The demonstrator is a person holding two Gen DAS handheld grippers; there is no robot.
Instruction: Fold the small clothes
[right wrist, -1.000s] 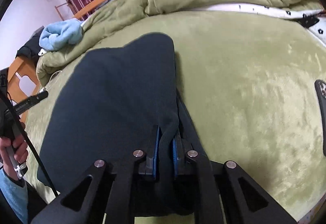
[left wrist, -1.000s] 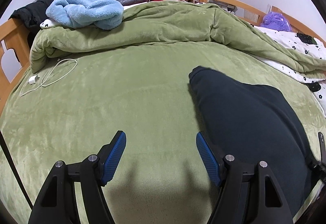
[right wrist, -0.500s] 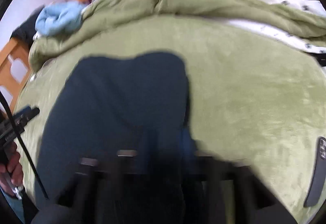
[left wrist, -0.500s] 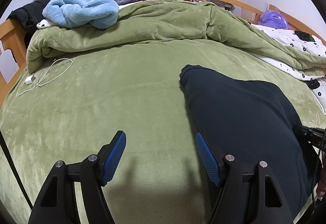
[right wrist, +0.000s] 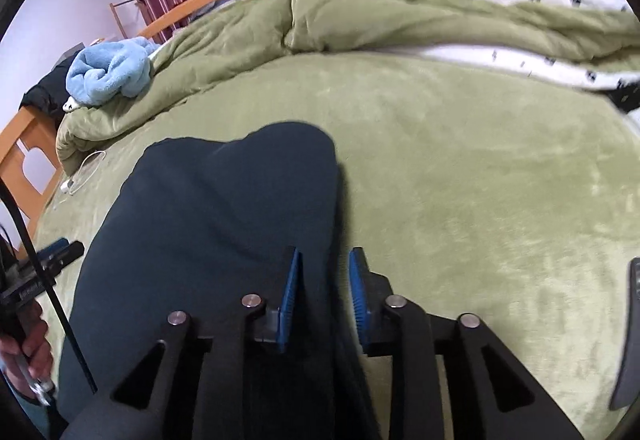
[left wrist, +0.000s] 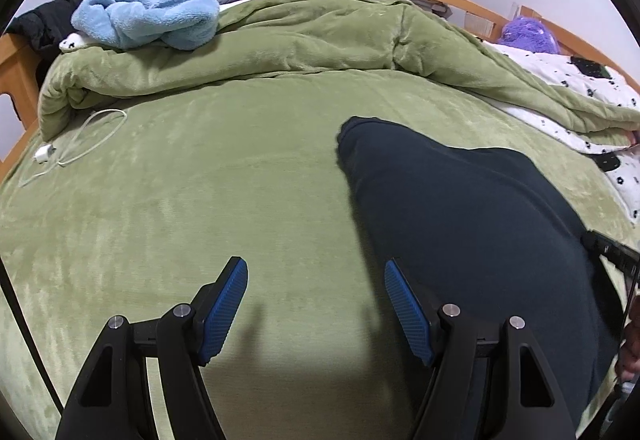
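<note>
A dark navy garment (right wrist: pixel 224 224) lies folded and flat on the green bed cover (right wrist: pixel 460 179). My right gripper (right wrist: pixel 325 260) hovers over its right edge. Its jaws are opening, and the cloth's edge lies between the blue pads without being pressed. In the left wrist view the same garment (left wrist: pixel 472 224) spreads to the right. My left gripper (left wrist: pixel 314 280) stands open over bare green cover just left of the garment, nothing between its fingers.
A bunched green quilt (left wrist: pixel 304 39) runs along the back with a light blue fleece (left wrist: pixel 148 17) on it. A white charger and cable (left wrist: pixel 72 147) lie at the left. A dark phone (right wrist: pixel 630 336) lies at the right. Wooden bed rails ring the mattress.
My right gripper, earlier shut on the garment's edge, has parted its pads and let the cloth go, after shifting with it across the bed. The left gripper stays put and open.
</note>
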